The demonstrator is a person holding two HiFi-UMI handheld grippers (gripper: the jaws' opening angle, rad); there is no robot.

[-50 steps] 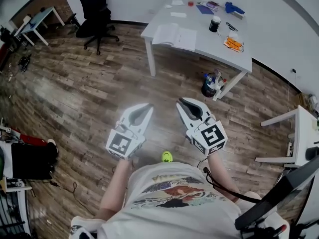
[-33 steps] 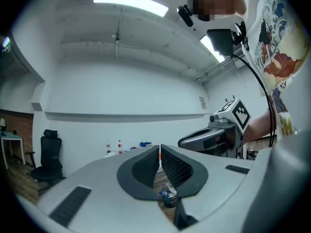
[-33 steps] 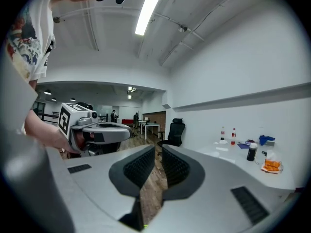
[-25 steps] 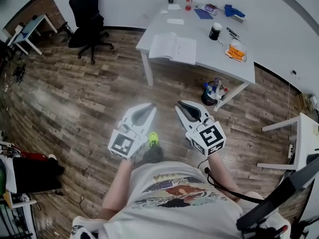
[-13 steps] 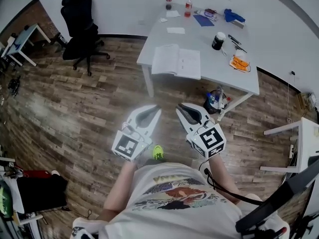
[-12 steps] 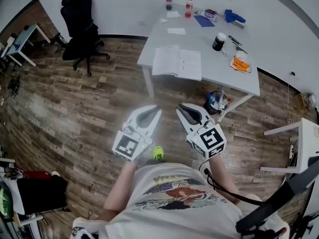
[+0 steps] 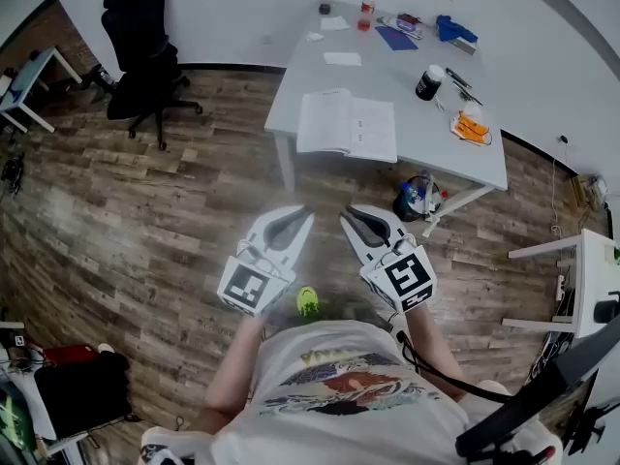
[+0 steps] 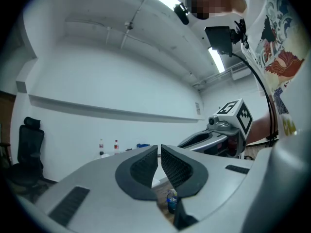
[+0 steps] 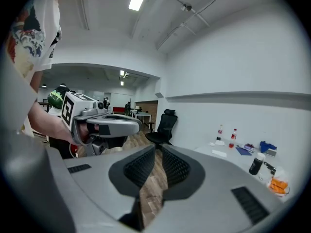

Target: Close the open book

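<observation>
An open book [image 7: 347, 124] lies flat near the front edge of a white table [image 7: 407, 37] in the head view. Both grippers are held side by side over the wooden floor, short of the table, and point toward it. My left gripper [image 7: 298, 215] is shut with nothing between its pads [image 8: 146, 165]. My right gripper [image 7: 350, 214] is shut and empty too, its pads [image 9: 176, 166] nearly touching. Each gripper shows in the other's view: the right gripper [image 8: 214, 139] and the left gripper [image 9: 108, 126]. The jaws hide the book in both gripper views.
On the table stand two bottles [image 7: 366, 8], a black cup [image 7: 426, 81], an orange item [image 7: 470, 127] and blue things [image 7: 453, 29]. A bin with bottles [image 7: 417, 197] sits under the table. A black office chair [image 7: 136, 46] stands at the left, another white table [image 7: 572, 279] at the right.
The person has walked toward the table, so the table and the book lie nearer and lower in the head view. Both grippers keep the same pose, shut and side by side.
</observation>
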